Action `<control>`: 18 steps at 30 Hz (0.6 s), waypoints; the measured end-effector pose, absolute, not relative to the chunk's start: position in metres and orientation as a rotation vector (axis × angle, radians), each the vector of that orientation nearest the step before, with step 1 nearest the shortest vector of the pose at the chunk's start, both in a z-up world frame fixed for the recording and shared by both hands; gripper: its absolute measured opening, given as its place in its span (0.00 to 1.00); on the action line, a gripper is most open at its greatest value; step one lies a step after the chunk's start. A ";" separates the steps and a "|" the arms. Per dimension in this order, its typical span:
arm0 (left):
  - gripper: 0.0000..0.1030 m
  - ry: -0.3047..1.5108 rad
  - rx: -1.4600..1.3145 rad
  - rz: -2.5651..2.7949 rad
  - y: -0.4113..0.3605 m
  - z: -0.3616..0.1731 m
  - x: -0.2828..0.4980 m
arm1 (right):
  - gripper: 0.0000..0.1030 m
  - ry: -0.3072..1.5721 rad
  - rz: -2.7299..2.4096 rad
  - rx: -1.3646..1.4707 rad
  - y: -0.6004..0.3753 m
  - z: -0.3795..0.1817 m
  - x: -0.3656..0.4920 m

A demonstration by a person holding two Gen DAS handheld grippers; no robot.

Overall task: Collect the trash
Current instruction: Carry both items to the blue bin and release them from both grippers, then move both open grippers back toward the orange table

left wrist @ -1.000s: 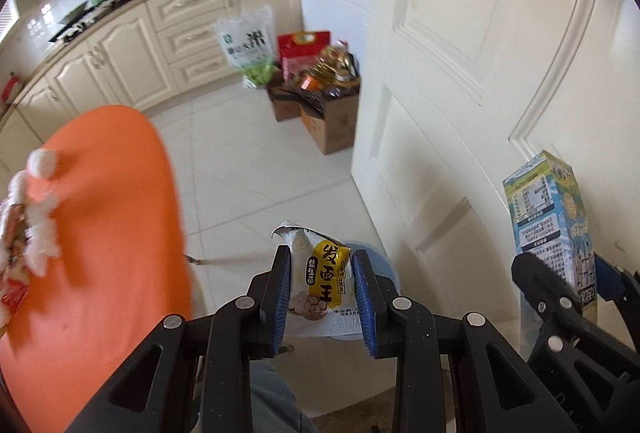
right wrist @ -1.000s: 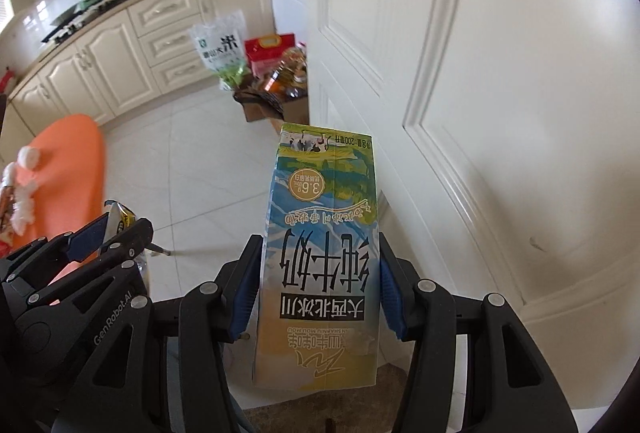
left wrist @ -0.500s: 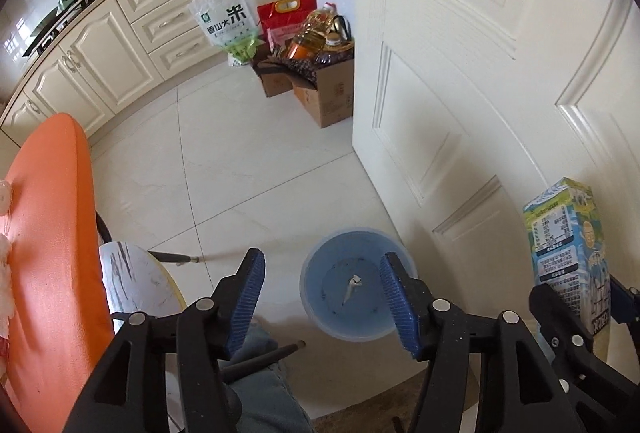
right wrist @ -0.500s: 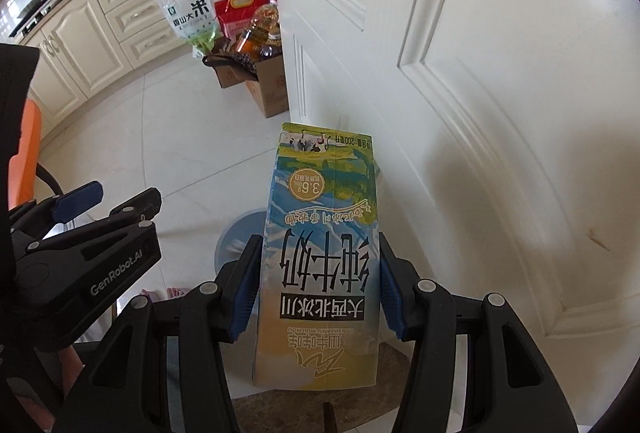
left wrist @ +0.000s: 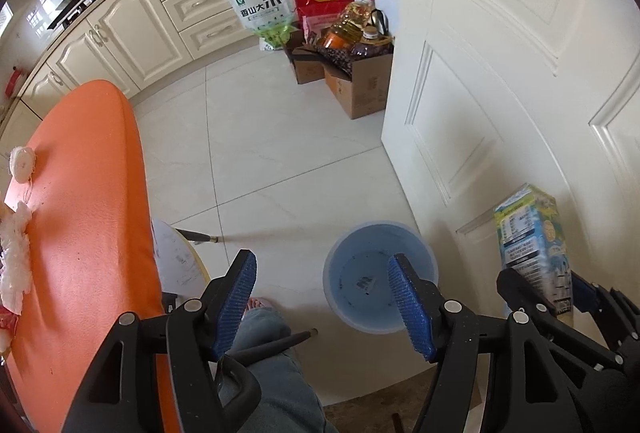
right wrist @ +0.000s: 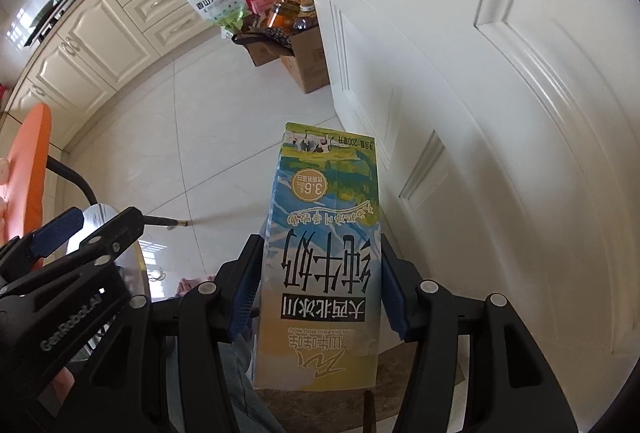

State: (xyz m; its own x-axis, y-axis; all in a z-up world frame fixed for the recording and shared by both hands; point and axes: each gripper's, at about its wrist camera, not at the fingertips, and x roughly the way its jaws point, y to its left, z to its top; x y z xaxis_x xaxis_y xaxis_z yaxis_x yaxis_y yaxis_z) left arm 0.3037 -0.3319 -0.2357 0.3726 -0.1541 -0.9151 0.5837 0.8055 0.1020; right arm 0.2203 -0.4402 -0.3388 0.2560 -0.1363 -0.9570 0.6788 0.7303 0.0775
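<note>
While the left gripper (left wrist: 326, 299) hangs over the tiled floor with its blue pads spread and nothing between them, its jaws having just been opening, a small wrapper (left wrist: 365, 283) lies at the bottom of the blue bucket (left wrist: 348, 249) beside the white door (left wrist: 500, 73). To the right, the right gripper (right wrist: 318, 283) clasps an upside-down milk carton (right wrist: 324, 253), its jaws having just eased slightly wider. An orange tabletop (left wrist: 80, 213) lies at left.
</note>
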 end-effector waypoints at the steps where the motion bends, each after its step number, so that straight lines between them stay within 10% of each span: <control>1: 0.62 1.090 0.448 -0.486 -0.327 -0.233 0.302 | 0.57 1.197 -0.589 0.551 -0.440 -0.340 0.219; 18: 0.63 1.096 0.449 -0.504 -0.310 -0.222 0.291 | 0.73 1.191 -0.596 0.597 -0.438 -0.323 0.207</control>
